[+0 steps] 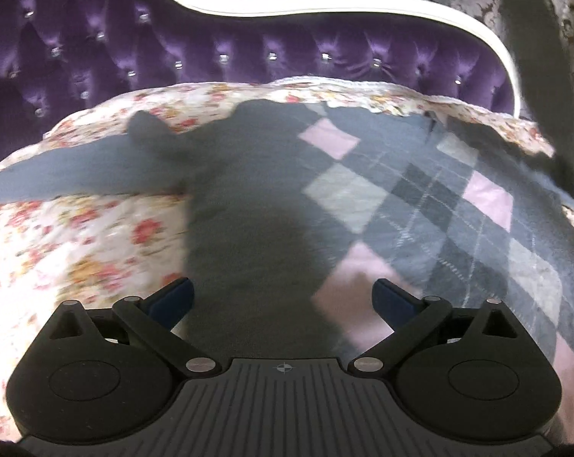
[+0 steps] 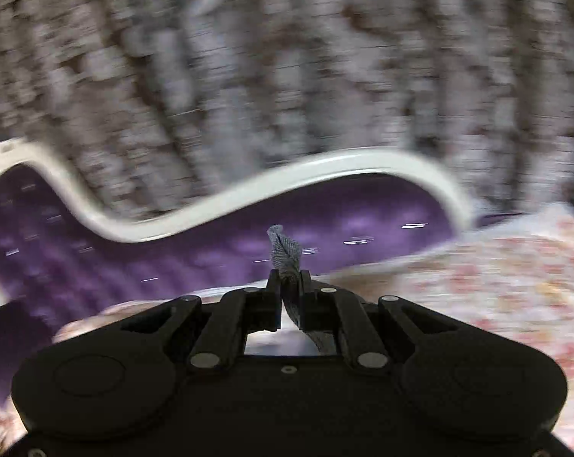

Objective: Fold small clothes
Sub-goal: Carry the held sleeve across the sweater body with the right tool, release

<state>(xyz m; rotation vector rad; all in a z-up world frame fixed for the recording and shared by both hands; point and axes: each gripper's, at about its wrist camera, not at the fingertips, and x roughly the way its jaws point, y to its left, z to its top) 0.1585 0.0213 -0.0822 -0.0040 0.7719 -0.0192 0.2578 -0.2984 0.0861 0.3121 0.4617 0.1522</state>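
Observation:
A small grey sweater (image 1: pixel 256 190) with a pink, white and grey argyle front lies spread on the floral bedspread (image 1: pixel 77 236). One sleeve (image 1: pixel 77 171) stretches out to the left. The other sleeve (image 1: pixel 542 87) is lifted up at the far right. My left gripper (image 1: pixel 283 301) is open just above the sweater's lower body, empty. My right gripper (image 2: pixel 290 285) is shut on the end of the grey sleeve (image 2: pixel 285 251), which pokes up between its fingers, held above the bed.
A purple tufted headboard (image 1: pixel 210 49) with a white curved frame (image 1: pixel 325 15) stands behind the bed; it also shows in the right wrist view (image 2: pixel 210 251). Patterned curtains (image 2: pixel 287 57) hang behind it. The right wrist view is motion-blurred.

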